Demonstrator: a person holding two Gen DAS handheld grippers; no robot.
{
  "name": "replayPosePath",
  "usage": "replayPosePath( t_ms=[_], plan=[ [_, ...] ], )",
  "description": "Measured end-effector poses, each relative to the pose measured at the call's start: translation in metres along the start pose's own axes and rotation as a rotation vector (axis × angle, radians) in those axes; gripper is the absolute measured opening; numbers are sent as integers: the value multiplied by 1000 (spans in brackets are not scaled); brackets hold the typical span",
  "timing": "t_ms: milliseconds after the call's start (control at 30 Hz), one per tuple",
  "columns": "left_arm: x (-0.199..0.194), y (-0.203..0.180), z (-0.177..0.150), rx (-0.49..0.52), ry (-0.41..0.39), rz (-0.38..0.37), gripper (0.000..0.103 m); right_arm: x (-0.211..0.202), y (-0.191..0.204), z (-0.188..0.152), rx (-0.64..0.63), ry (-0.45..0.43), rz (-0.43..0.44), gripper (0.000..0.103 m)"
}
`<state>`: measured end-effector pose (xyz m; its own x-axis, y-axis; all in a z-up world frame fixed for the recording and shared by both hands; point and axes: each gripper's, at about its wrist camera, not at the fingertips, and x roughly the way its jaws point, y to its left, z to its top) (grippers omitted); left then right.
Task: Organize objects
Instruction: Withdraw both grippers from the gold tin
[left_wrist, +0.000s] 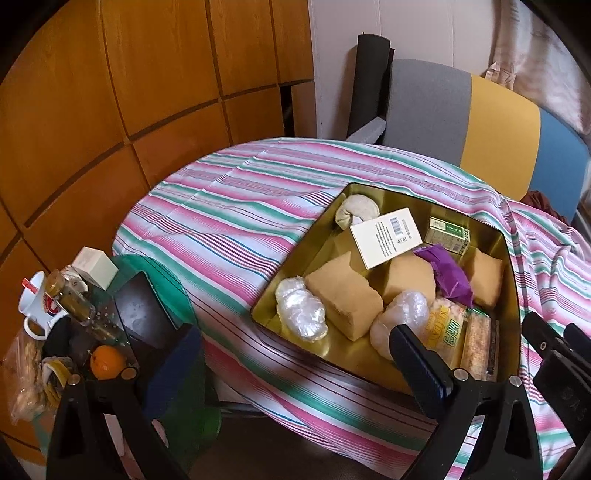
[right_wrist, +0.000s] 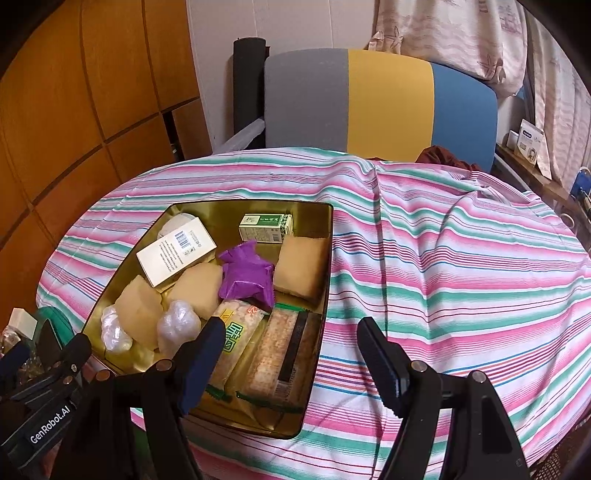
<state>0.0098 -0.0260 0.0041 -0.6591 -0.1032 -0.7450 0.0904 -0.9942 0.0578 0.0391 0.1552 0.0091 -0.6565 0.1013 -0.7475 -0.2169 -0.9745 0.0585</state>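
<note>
A gold tin (left_wrist: 347, 186) (right_wrist: 308, 216) sits on the striped tablecloth. It holds a white barcoded box (left_wrist: 386, 238) (right_wrist: 176, 251), a green box (left_wrist: 448, 236) (right_wrist: 264, 223), a purple packet (left_wrist: 448, 275) (right_wrist: 247, 275), several tan blocks (left_wrist: 343, 295) (right_wrist: 301, 271), clear-wrapped bundles (left_wrist: 301, 314) (right_wrist: 179, 326) and snack packets (left_wrist: 445, 332) (right_wrist: 273, 354). My left gripper (left_wrist: 295, 365) hangs open over the tin's near left corner, with nothing in it. My right gripper (right_wrist: 291, 354) is open above the tin's near right corner, also holding nothing.
A low side table at the left carries a mug (left_wrist: 37, 306), a jar (left_wrist: 70, 299), an orange (left_wrist: 107, 362), a small white box (left_wrist: 94, 267) and a dark flat slab (left_wrist: 142, 314). A grey, yellow and blue chair (right_wrist: 380, 103) stands behind the table. Bare tablecloth (right_wrist: 461, 266) spreads right of the tin.
</note>
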Motion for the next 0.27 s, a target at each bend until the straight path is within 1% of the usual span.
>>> replayPosePath(
  t_ms=[100,200,267],
  plan=[
    [2,1,0,-10,19,-21,102,0,1,0,-5,-3,-2,75],
    [2,0,-1,-11,13,-15,99,0,0,0,-4,-4,-4,75],
    [0,-2,-1,-2,2,-8,99,0,-1,0,0,-5,-2,75]
  ],
)
